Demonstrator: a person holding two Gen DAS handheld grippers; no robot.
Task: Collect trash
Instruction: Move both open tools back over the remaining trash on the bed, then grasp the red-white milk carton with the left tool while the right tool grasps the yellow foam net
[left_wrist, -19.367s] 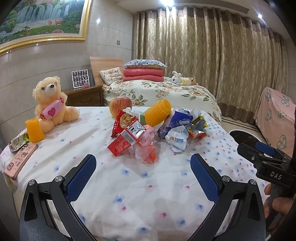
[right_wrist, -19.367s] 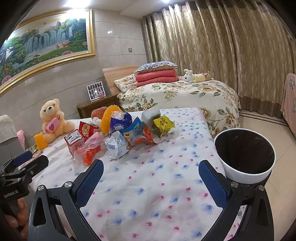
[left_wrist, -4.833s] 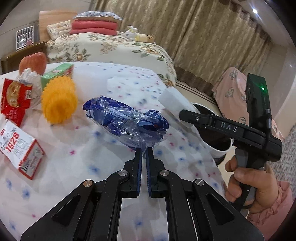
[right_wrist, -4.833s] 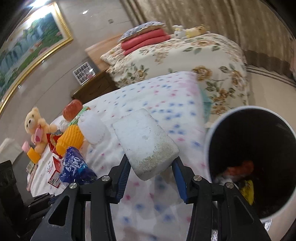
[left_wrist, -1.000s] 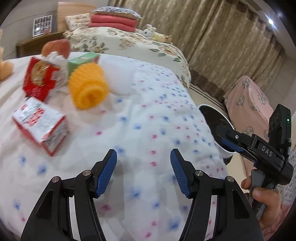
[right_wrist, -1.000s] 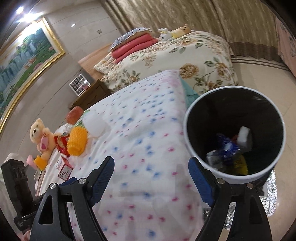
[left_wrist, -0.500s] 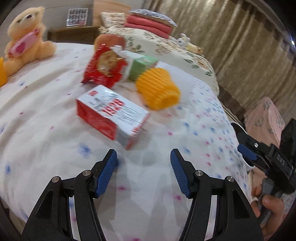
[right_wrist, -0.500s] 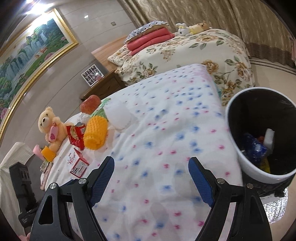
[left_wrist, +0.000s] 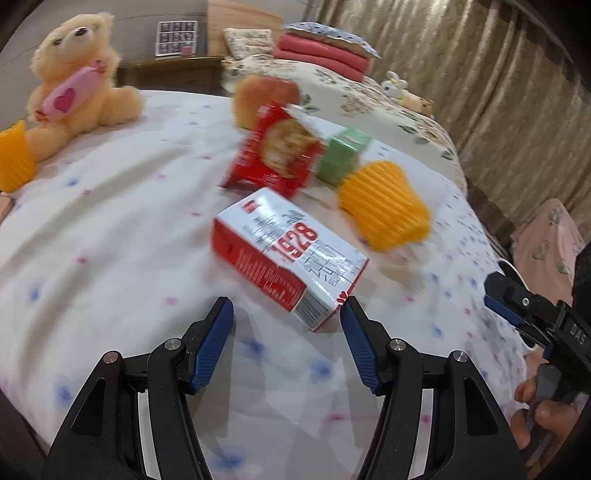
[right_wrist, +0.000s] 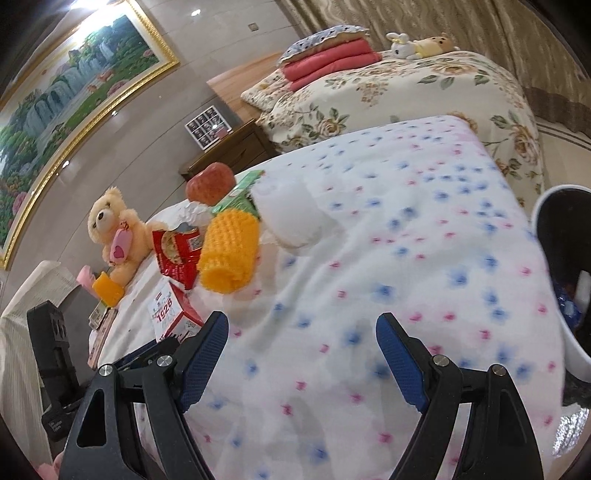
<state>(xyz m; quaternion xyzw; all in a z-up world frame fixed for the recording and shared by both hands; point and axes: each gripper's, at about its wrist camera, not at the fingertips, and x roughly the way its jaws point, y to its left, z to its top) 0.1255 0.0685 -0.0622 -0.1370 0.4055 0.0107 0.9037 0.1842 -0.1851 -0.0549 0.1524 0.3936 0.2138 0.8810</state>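
A red and white paper carton (left_wrist: 291, 254) printed "1928" lies on its side on the bed with the white flowery sheet (left_wrist: 110, 229). The left tool (left_wrist: 287, 317) hangs just in front of the carton with its blue pads apart and nothing between them. Behind the carton sits a red snack bag (left_wrist: 277, 151), a green box (left_wrist: 341, 155) and a yellow foam net sleeve (left_wrist: 384, 206). A red apple (left_wrist: 266, 96) is farther back. A fluffy tan teddy bear (left_wrist: 74, 85) sits at the far left. The right tool (right_wrist: 301, 332) is open too, over bare sheet. A white bin with a black inside (right_wrist: 554, 221) stands at the bed's right edge.
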